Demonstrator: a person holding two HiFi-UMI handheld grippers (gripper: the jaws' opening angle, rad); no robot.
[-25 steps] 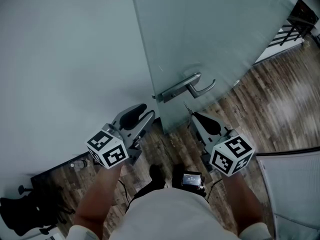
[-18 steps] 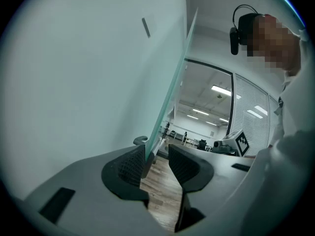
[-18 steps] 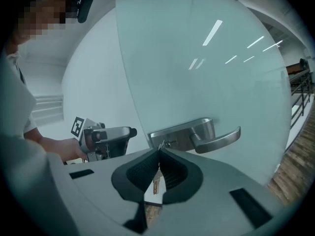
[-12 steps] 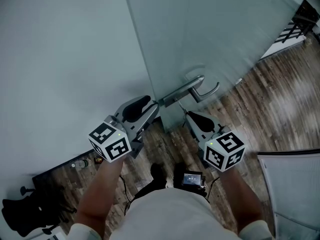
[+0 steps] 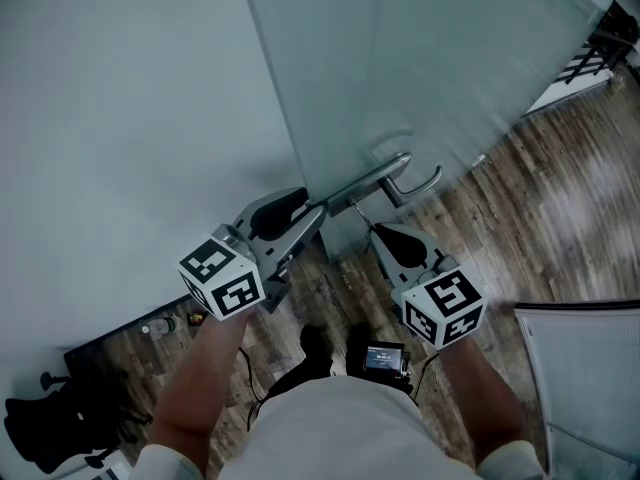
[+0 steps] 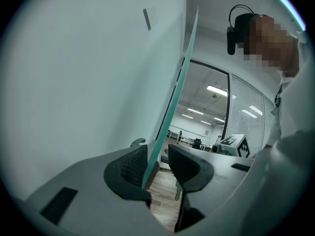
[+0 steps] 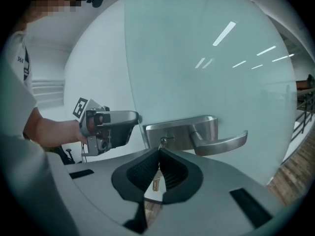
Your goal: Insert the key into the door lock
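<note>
The frosted glass door (image 5: 420,58) carries a steel lock plate (image 5: 352,191) and lever handle (image 5: 415,181). In the right gripper view, my right gripper (image 7: 159,154) is shut on a small key (image 7: 156,180). The key's tip is at the keyhole (image 7: 162,141) on the lock plate (image 7: 179,132), left of the lever handle (image 7: 221,142). In the head view, the right gripper (image 5: 370,228) sits just below the plate. My left gripper (image 5: 312,218) straddles the glass door's edge (image 6: 170,112). The left gripper (image 6: 157,162) is open, and a gap shows beside its right pad.
A pale wall (image 5: 120,118) stands left of the door. Wood flooring (image 5: 560,208) spreads below and to the right. A black office chair (image 5: 40,428) is at lower left, a railing (image 5: 590,58) at upper right, and a frosted panel (image 5: 590,388) at lower right.
Both grippers have risen toward the door. The left one has come onto the door edge. The right one has carried the key up to the lock plate.
</note>
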